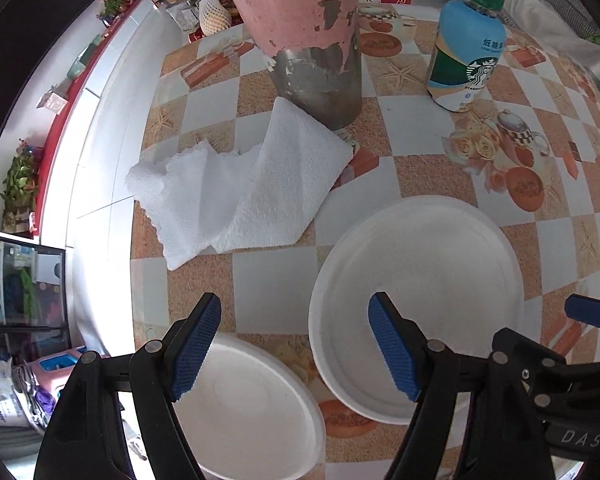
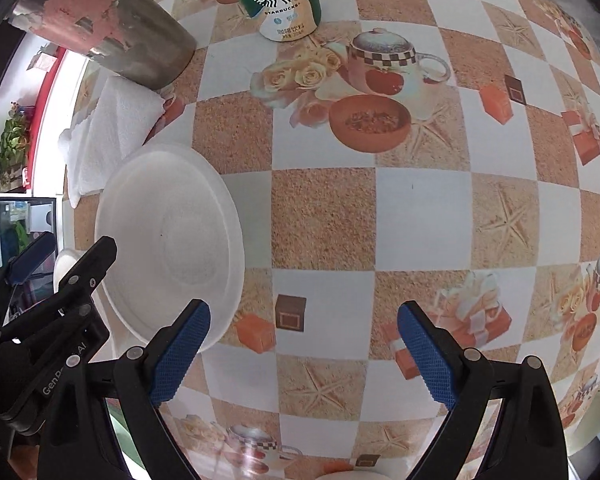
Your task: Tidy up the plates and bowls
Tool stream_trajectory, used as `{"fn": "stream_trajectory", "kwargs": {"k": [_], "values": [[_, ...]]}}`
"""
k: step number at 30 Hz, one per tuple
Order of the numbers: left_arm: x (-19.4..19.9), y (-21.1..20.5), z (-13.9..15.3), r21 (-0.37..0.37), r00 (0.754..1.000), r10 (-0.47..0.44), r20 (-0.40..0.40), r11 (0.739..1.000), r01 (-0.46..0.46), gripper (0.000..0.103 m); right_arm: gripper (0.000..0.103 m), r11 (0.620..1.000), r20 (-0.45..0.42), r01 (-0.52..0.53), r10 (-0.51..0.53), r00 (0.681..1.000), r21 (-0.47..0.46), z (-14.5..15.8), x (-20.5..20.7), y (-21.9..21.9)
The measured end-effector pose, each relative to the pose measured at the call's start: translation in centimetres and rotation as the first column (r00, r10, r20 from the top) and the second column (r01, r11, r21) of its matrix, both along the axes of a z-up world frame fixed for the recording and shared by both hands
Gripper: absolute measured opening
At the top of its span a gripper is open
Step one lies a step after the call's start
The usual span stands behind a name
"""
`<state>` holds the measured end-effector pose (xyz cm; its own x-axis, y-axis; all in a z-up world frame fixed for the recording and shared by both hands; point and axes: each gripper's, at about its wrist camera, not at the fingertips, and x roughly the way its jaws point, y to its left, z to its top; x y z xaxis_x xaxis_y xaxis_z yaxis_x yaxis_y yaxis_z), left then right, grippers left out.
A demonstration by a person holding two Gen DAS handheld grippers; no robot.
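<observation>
Two white foam dishes lie on the patterned tablecloth. The larger dish (image 1: 416, 296) lies at centre right in the left wrist view and at the left in the right wrist view (image 2: 172, 240). A smaller dish (image 1: 252, 408) lies at the table's near edge. My left gripper (image 1: 296, 348) is open and empty; its left finger hangs over the smaller dish and its right finger over the larger one. My right gripper (image 2: 304, 356) is open and empty above bare tablecloth, to the right of the larger dish. Its finger (image 1: 588, 312) shows at the right edge of the left wrist view.
A folded white paper towel (image 1: 244, 188) lies behind the dishes. A metal can with peeling pink paint (image 1: 308, 40) stands at the back. A Starbucks bottle (image 1: 468, 44) stands at the back right. The table edge (image 1: 140, 208) runs along the left.
</observation>
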<state>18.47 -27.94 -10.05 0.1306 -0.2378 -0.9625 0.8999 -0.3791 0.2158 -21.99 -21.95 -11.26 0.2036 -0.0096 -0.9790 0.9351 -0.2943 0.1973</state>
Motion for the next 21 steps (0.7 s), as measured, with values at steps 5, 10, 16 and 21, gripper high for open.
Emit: {"fn": "stream_trajectory", "kwargs": {"k": [5, 10, 16, 21], "values": [[-0.6, -1.2, -1.9, 0.064, 1.000, -0.025, 0.005, 0.998, 0.025, 0.066, 0.081, 1.000, 0.015, -0.007, 0.007, 1.000, 0.002, -1.1, 0.4, -1.1], [-0.9, -1.2, -3.1, 0.148, 0.999, -0.011, -0.043, 0.989, 0.017, 0.038, 0.048, 0.999, 0.101, 0.031, -0.034, 0.994, 0.032, -2.4, 0.3, -1.3], [-2.9, 0.8, -3.3, 0.173, 0.997, -0.052, -0.051, 0.983, 0.060, 0.028, 0.017, 0.999, 0.122, -0.030, 0.027, 0.992, 0.023, -2.1, 0.8, -0.9], [-4.8, 4.7, -4.0, 0.215, 0.993, -0.098, -0.071, 0.970, 0.111, 0.028, 0.017, 0.997, 0.131, -0.058, 0.051, 0.990, 0.051, -2.2, -0.7, 2.2]]}}
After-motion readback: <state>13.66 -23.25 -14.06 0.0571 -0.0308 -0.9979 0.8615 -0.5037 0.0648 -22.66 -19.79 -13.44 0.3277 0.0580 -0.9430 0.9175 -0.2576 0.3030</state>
